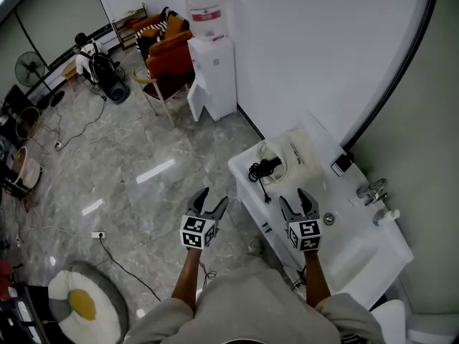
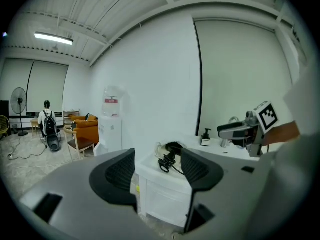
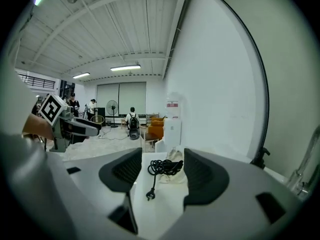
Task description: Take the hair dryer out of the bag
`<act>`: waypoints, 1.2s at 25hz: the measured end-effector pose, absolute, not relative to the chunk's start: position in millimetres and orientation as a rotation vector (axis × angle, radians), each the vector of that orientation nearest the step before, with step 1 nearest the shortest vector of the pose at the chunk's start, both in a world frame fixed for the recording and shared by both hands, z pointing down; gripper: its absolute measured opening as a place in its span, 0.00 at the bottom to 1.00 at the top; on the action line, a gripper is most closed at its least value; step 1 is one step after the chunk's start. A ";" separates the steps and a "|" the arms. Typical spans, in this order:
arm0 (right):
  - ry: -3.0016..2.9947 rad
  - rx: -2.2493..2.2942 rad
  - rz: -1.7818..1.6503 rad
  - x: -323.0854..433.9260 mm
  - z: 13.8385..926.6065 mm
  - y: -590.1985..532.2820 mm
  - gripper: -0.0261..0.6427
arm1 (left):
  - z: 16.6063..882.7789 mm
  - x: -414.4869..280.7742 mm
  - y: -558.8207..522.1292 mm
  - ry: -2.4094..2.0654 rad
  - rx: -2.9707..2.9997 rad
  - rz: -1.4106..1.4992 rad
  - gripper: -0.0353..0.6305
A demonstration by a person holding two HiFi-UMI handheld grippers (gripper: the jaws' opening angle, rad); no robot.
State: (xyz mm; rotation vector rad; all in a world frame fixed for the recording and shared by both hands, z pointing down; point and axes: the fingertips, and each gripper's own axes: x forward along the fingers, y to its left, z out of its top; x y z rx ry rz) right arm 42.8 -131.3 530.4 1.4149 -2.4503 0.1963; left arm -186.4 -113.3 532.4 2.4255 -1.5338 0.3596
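A black hair dryer [image 1: 267, 167] with its coiled cord lies on a pale cloth bag [image 1: 292, 156] at the far end of a white counter [image 1: 315, 253]; how far it sits inside the bag is unclear. Its plug [image 3: 148, 196] trails toward me on the countertop. My left gripper [image 1: 213, 198] hangs open over the floor, left of the counter, and holds nothing. My right gripper [image 1: 295, 198] is open above the counter's near part, short of the dryer. In the left gripper view the dryer [image 2: 172, 149] shows beyond the jaws; the cord bundle [image 3: 165, 166] shows in the right gripper view.
A faucet [image 1: 373, 190], a soap bottle [image 1: 385, 217] and a sink basin [image 1: 355, 256] occupy the counter's right side. A water dispenser [image 1: 211, 56] and orange chairs [image 1: 168, 49] stand by the wall. A person [image 1: 87, 54] and a fan [image 1: 32, 67] are far left. Cables cross the floor.
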 end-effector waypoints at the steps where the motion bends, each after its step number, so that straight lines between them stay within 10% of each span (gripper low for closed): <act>1: -2.452 1.408 0.205 43.9 532.0 -141.5 0.41 | 532.3 -185.0 -122.8 -1.540 2.420 0.364 0.45; 30: -2.419 1.323 0.381 53.2 599.9 -267.6 0.41 | 575.8 -155.2 -251.1 -1.482 2.325 0.532 0.45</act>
